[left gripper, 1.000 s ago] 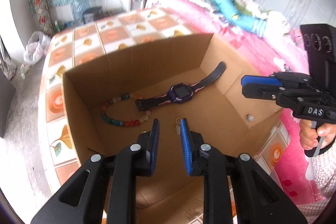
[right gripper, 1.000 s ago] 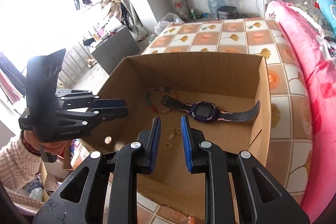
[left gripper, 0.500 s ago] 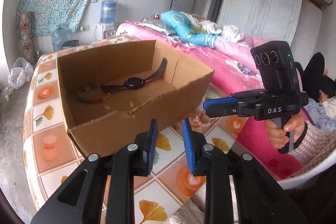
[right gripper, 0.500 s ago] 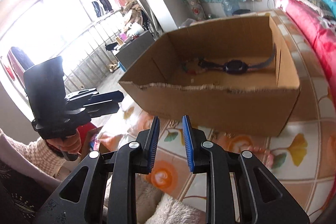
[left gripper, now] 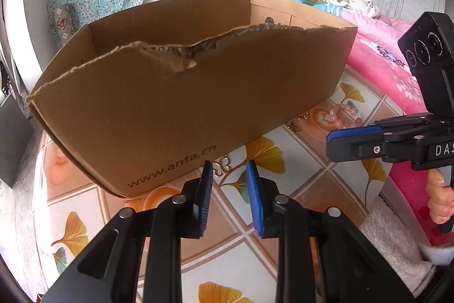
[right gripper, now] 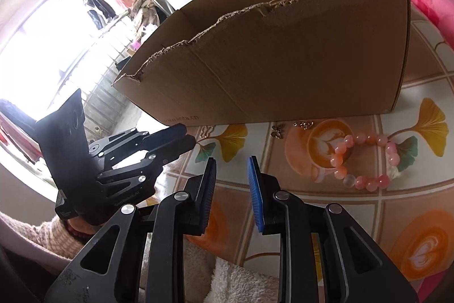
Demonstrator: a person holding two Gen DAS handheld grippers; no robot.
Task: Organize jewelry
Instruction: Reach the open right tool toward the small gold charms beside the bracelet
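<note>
Two pairs of tongs over a tiled surface [right gripper: 369,206] printed with ginkgo leaves and coffee cups, in front of a torn-edged cardboard box [left gripper: 198,104]. Left tongs [left gripper: 229,183] low over the tiles beside the box's printed wall, blue pads narrowly apart, nothing between them. Right tongs [right gripper: 231,178] likewise narrowly parted and empty, aimed at the tiles in front of the box. Pink bead bracelet [right gripper: 366,161] flat on a coffee-cup tile, to the right of the right tongs and near the box's corner, apart from both. Small butterfly charm [right gripper: 277,131] and a short gold chain piece [right gripper: 303,124] on the tiles just in front of the box wall. Another pale butterfly piece [left gripper: 220,165] just beyond the left tongs' tips. Box contents hidden behind its wall from both views. Pink bedding [left gripper: 383,58] beside the surface; a hand [left gripper: 439,203] on the right tongs' grip.
</note>
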